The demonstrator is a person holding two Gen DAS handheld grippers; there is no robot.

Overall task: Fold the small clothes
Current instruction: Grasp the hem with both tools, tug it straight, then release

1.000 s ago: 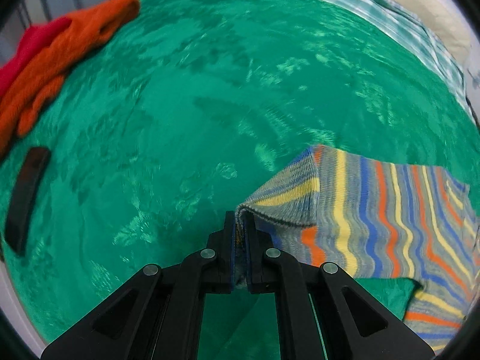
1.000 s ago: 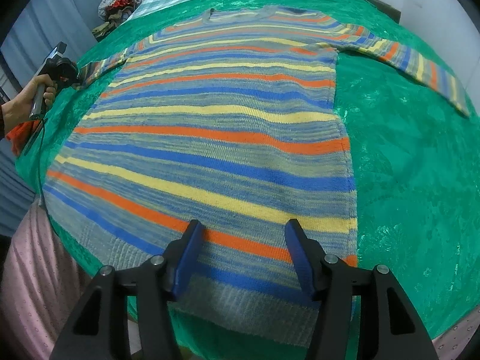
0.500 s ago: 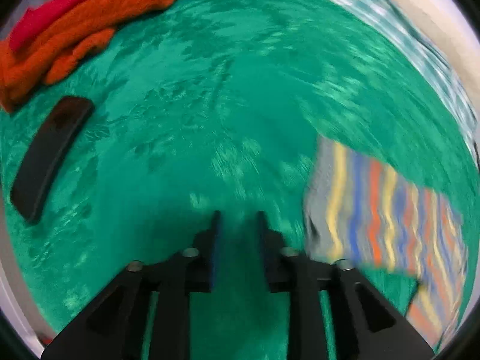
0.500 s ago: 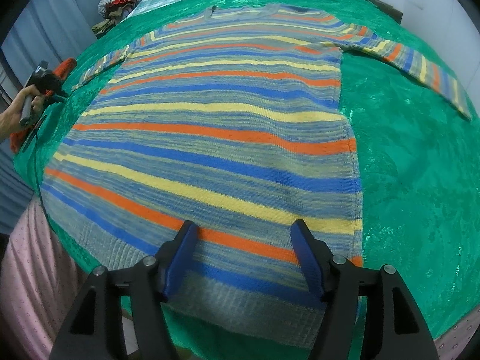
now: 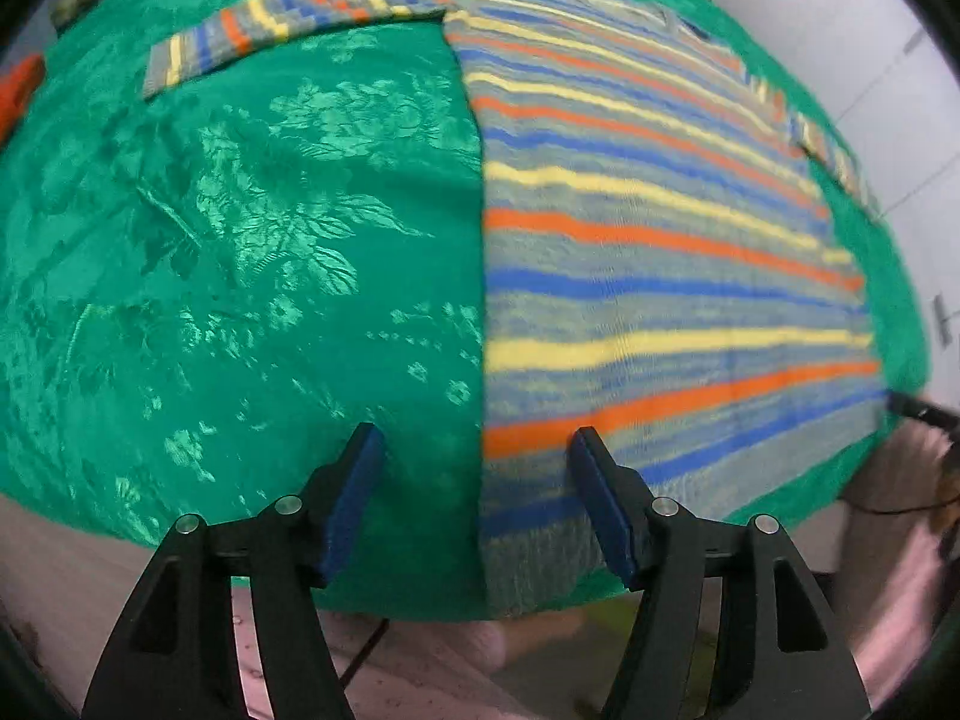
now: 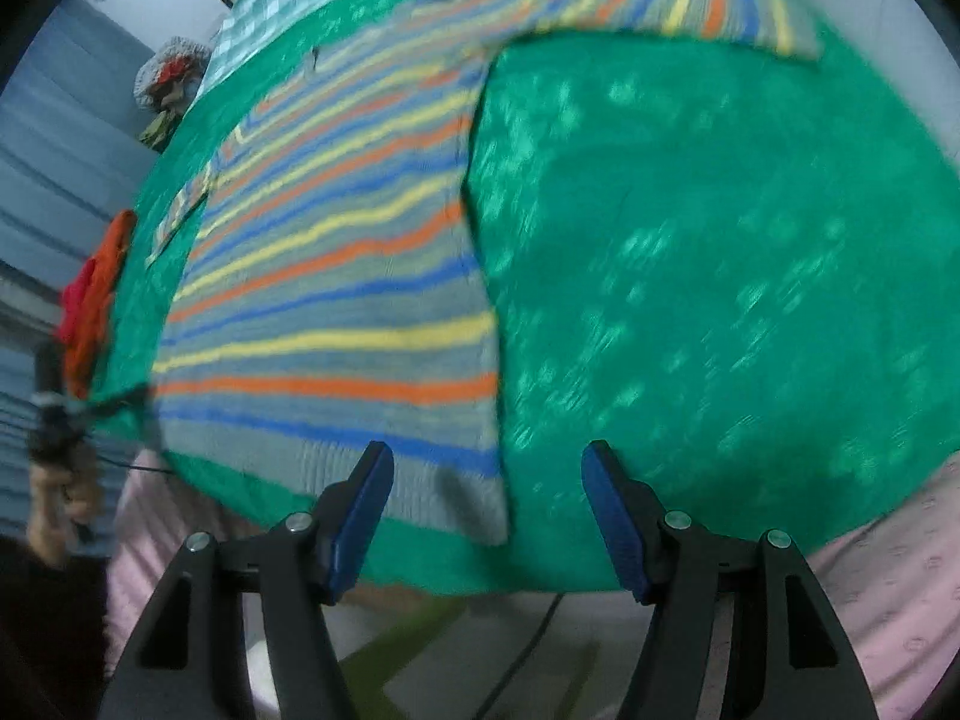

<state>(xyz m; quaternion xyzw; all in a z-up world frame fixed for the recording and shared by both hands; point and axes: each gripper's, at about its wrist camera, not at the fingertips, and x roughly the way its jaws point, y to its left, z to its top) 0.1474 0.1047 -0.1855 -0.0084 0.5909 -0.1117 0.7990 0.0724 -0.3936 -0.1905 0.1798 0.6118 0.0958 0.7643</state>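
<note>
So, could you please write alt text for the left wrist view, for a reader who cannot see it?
A striped sweater lies spread flat on a green cloth, one sleeve stretched out to the left. The open left gripper is near its bottom left corner, holding nothing.

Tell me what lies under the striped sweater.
The striped sweater lies flat on a green patterned cloth, which shows all round it. Pink bedding peeks out below the cloth's near edge. What lies directly beneath the sweater's body is covered.
</note>
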